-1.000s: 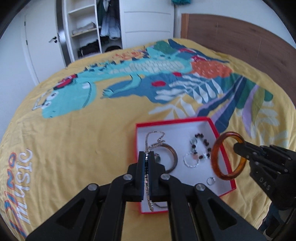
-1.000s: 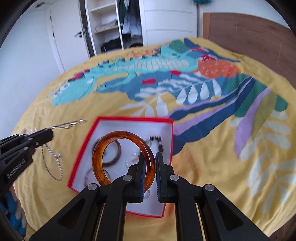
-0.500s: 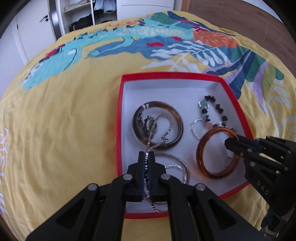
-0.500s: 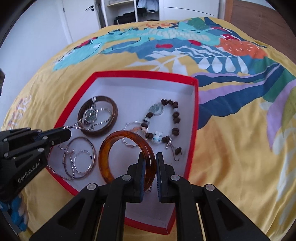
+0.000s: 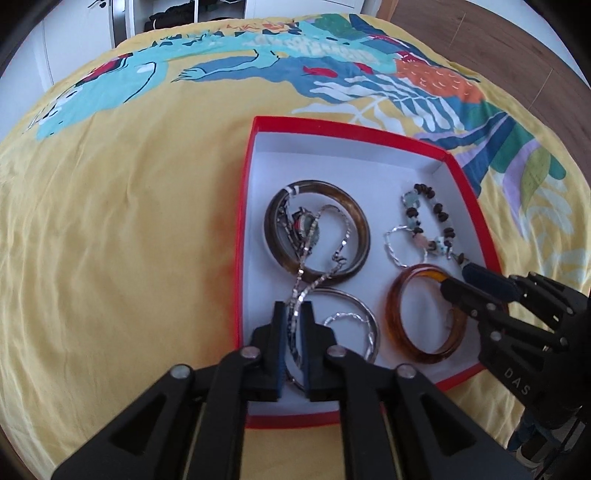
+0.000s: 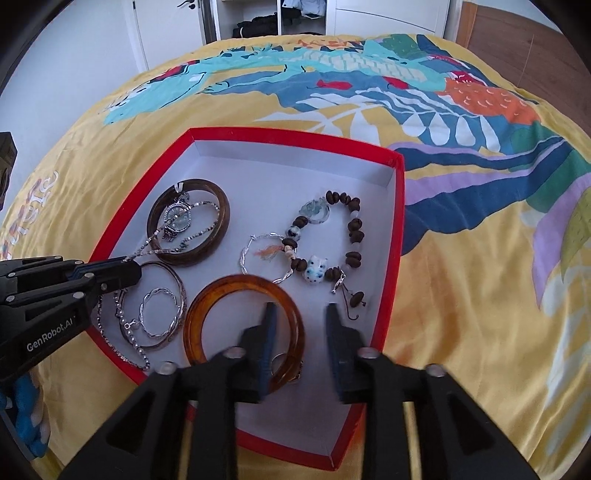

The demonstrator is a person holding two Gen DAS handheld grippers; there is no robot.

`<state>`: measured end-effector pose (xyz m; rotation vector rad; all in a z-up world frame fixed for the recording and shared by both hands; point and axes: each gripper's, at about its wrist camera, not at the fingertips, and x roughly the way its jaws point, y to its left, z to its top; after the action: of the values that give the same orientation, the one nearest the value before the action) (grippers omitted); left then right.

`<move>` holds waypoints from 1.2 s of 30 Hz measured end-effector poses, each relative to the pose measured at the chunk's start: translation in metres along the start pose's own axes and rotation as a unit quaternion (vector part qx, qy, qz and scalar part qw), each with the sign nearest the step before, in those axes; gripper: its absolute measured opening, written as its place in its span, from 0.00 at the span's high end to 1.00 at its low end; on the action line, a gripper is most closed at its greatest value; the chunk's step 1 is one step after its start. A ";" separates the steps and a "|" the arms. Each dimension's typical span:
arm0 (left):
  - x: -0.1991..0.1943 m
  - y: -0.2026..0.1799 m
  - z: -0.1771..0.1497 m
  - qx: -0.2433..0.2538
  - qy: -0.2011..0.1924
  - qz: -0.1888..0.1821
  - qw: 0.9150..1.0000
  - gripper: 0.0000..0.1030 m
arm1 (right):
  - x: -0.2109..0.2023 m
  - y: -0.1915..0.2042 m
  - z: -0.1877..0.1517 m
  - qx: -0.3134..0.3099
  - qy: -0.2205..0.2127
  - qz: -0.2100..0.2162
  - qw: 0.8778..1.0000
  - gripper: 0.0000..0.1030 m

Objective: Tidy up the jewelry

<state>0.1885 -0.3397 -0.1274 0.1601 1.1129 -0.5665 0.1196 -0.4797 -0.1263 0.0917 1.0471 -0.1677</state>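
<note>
A red box with a white inside (image 5: 247, 192) (image 6: 397, 236) lies on the bed. In it lie a dark brown bangle (image 5: 354, 221) (image 6: 221, 221) with a watch (image 6: 177, 216), silver hoops (image 5: 364, 321) (image 6: 162, 317), a beaded bracelet (image 5: 439, 214) (image 6: 351, 229) and an amber bangle (image 5: 395, 317) (image 6: 236, 291). My left gripper (image 5: 293, 325) (image 6: 125, 273) is low in the box, shut on a silver chain (image 5: 306, 266) (image 6: 147, 245) draped over the brown bangle. My right gripper (image 6: 299, 332) (image 5: 458, 280) is open; the amber bangle lies flat beneath its left finger.
The yellow bedspread (image 5: 110, 240) (image 6: 480, 295) with a blue-green dragon print surrounds the box. A wooden headboard (image 5: 498, 48) is at the far right. White wardrobe doors and open shelves (image 6: 266, 18) stand behind the bed.
Both grippers came down into the box. My right gripper opened and let the amber bangle go flat on the box floor. My left gripper's jaws have eased apart slightly around the chain.
</note>
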 end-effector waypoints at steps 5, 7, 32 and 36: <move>-0.023 -0.004 0.000 0.002 -0.015 -0.015 1.000 0.80 | -0.023 -0.001 0.004 0.007 -0.019 -0.004 1.000 0.65; -0.036 -0.006 0.001 0.003 -0.024 -0.015 1.000 0.76 | -0.038 0.000 0.006 0.012 -0.030 -0.006 0.999 0.63; -0.293 0.097 -0.126 -0.044 -0.169 0.182 0.968 0.58 | -0.232 0.147 -0.045 -0.011 -0.174 0.047 0.984 0.07; -0.322 0.107 -0.149 -0.053 -0.190 0.196 0.961 0.51 | -0.249 0.169 -0.056 -0.021 -0.188 0.048 0.981 0.01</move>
<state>0.0207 -0.0765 0.0728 0.1654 0.7073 -0.1701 -0.0191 -0.2816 0.0616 0.0698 0.6659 -0.0706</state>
